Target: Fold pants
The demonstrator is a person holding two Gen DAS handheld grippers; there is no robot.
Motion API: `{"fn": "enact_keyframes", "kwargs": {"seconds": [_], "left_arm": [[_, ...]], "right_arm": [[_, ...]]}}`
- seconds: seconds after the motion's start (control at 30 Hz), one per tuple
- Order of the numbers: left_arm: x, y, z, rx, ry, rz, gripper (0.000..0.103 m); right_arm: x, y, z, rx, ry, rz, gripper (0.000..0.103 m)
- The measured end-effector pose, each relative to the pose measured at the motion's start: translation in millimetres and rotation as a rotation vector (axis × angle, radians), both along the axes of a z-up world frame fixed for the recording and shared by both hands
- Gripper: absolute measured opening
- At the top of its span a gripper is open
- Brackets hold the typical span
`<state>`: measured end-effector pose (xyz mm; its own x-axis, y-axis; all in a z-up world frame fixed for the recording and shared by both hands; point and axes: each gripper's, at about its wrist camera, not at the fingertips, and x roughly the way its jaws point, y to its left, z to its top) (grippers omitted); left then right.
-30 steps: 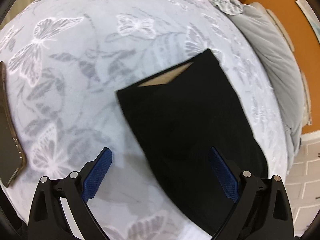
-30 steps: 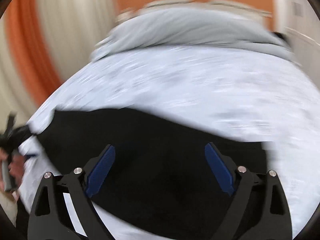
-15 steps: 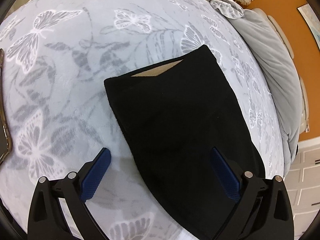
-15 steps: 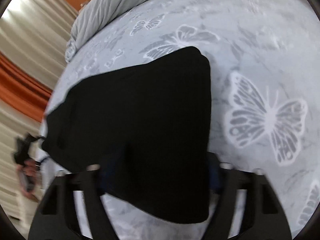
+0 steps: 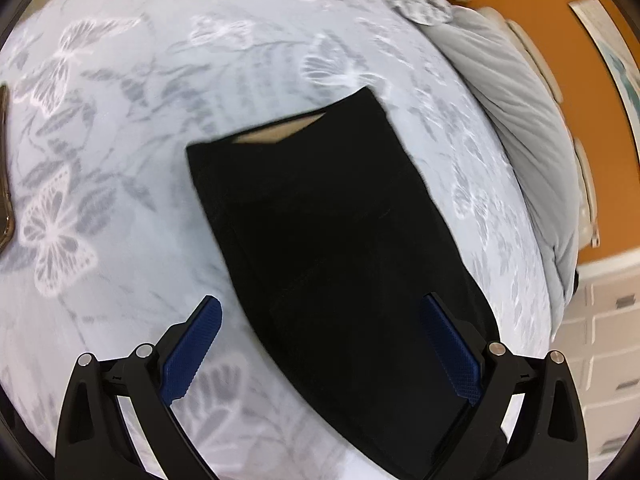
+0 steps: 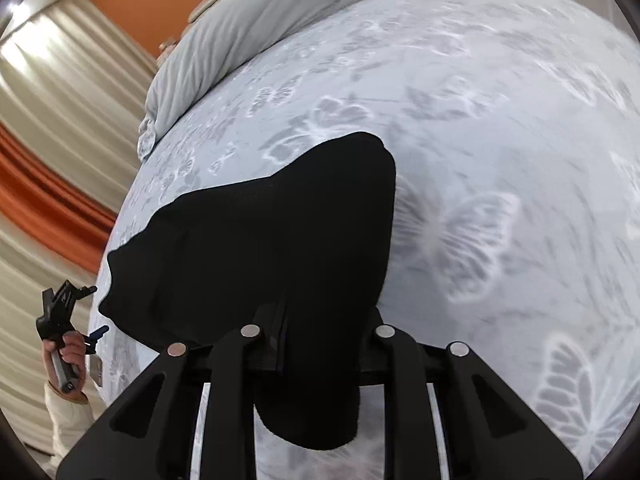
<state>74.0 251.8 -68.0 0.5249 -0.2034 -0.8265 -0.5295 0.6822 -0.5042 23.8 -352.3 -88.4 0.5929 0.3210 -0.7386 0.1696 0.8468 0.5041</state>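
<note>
The right gripper (image 6: 316,344), its jaws just closing, clamps the black pants (image 6: 280,240) at 6 o'clock; the left gripper (image 5: 320,344) hovers spread wide, empty.

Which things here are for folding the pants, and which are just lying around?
For the job:
- black pants, partly folded on the bed
- right gripper, jaws just closed on a bunch of the pants
- left gripper, open above the pants

Just lying about:
- butterfly bedspread
- grey duvet
- dark flat object at the left edge
- curtains
</note>
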Motion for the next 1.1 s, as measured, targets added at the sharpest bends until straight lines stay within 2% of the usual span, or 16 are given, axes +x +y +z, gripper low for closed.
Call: {"fn": "enact_keyframes", "kwargs": {"seconds": [0.17,0.27,0.3,0.33,0.4,0.43,0.5,0.57,0.63,0.7,0.77,0.83,0.9,0.97,1.0,1.1], "left_arm": [[5,-35,7,0.041,-0.017,-0.099,0.097],[12,-54,-1,0.057,0.008,-0.158,0.097],[14,-61,-3,0.077,0.018,-0.176,0.097],[16,-68,-4,0.107,0.022,-0.196,0.097],[15,-75,0,0.156,0.01,-0.205,0.097],[14,-78,3,0.171,-0.002,-0.209,0.097],[12,-80,5,0.182,-0.016,-0.209,0.097],[11,-80,5,0.186,-0.015,-0.206,0.097],[13,-78,3,0.179,-0.005,-0.198,0.097],[12,-76,2,0.166,-0.001,-0.2,0.097],[12,-74,4,0.156,-0.007,-0.208,0.097],[10,-71,6,0.144,-0.015,-0.216,0.097],[9,-67,9,0.138,-0.029,-0.226,0.097],[7,-65,12,0.136,-0.038,-0.234,0.097],[6,-64,13,0.138,-0.042,-0.241,0.097],[3,-57,16,0.129,-0.056,-0.24,0.097]], "right_arm": [[-31,-45,16,0.005,-0.041,-0.083,0.02],[-34,-60,9,-0.082,0.04,-0.045,0.033],[-33,-60,3,-0.122,0.095,-0.051,0.036],[-32,-57,5,-0.238,0.148,-0.091,0.037],[-37,-42,31,-0.457,0.071,-0.153,0.04],[-40,-26,51,-0.532,-0.015,-0.155,0.052],[-38,13,74,-0.504,-0.153,-0.054,0.082],[-27,49,72,-0.475,-0.176,0.053,0.082],[-9,103,56,-0.474,-0.146,0.188,0.067],[3,154,37,-0.516,-0.118,0.309,0.061],[6,185,22,-0.576,-0.099,0.362,0.061],[12,201,6,-0.605,-0.066,0.381,0.06],[21,210,-4,-0.632,-0.043,0.368,0.051],[28,207,-9,-0.637,-0.065,0.344,0.028],[32,206,-8,-0.656,-0.07,0.313,0.02],[37,192,19,-0.538,-0.12,0.238,0.019]]}}
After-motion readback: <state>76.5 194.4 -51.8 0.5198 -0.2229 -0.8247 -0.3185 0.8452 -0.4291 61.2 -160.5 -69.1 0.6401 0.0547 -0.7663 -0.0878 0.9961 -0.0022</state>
